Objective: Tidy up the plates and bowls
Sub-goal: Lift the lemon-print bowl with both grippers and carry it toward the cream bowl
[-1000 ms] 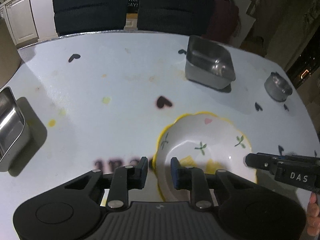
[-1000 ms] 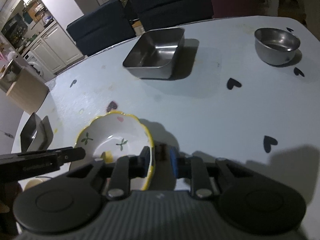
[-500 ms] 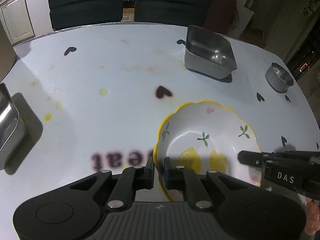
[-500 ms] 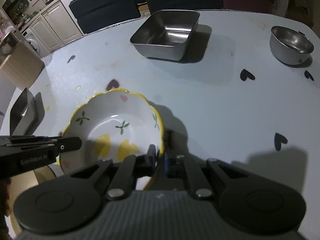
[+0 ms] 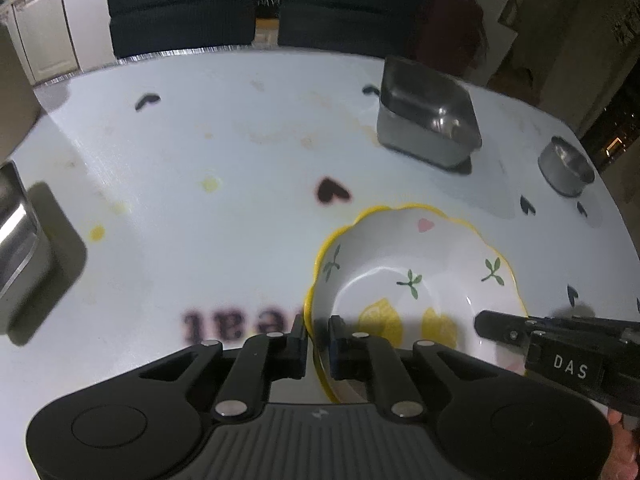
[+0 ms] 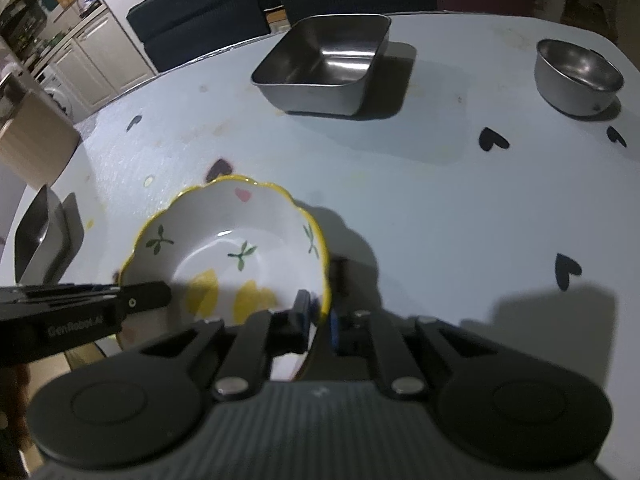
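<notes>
L fingers: my left gripper (image 5: 318,338) pinches the bowl (image 5: 416,276) rim, one pad each side.
R fingers: my right gripper (image 6: 319,316) clamps the opposite rim; both just closed.
Bowl: near edge of table (image 5: 200,160), between both grippers.
Beyond: square tin (image 6: 324,66) centre-back, round steel bowl (image 6: 578,76) far right, another tin (image 5: 18,236) far left.

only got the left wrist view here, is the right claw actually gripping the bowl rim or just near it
observer: the right claw has just closed on the floral bowl rim, one finger inside, one outside.
operator: anything in that round steel bowl
observer: the round steel bowl looks empty inside.
operator: and the square pan
observer: the square steel pan is empty too, its whole floor shows bare.
</notes>
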A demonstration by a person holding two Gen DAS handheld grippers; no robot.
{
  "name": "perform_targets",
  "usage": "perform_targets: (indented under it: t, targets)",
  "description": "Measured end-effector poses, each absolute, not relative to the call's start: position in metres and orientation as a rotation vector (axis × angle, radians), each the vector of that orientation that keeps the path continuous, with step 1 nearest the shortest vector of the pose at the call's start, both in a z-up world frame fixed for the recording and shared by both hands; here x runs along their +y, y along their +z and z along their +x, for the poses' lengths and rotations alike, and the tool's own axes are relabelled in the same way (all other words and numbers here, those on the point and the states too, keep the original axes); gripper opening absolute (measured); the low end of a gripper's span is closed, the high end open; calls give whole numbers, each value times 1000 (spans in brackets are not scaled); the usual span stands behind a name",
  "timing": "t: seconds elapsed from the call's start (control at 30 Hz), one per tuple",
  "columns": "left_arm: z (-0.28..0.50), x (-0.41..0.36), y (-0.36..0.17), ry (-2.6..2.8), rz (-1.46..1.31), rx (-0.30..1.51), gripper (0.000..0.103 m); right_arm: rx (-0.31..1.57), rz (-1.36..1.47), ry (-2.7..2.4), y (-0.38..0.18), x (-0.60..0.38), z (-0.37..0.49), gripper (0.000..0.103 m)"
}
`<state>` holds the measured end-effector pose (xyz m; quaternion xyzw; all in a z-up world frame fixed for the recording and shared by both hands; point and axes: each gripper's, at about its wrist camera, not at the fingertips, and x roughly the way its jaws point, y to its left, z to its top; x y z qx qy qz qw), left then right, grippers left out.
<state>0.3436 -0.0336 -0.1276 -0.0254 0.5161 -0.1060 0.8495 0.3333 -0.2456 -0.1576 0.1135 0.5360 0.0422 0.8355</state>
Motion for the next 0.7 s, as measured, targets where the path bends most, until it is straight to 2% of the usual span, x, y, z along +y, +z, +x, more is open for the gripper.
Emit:
perform_targets:
  t: [0.7]
  targets:
    - [279, -1, -42, -239, -157, 842, 7, 861, 320, 163, -75, -244, 276, 10]
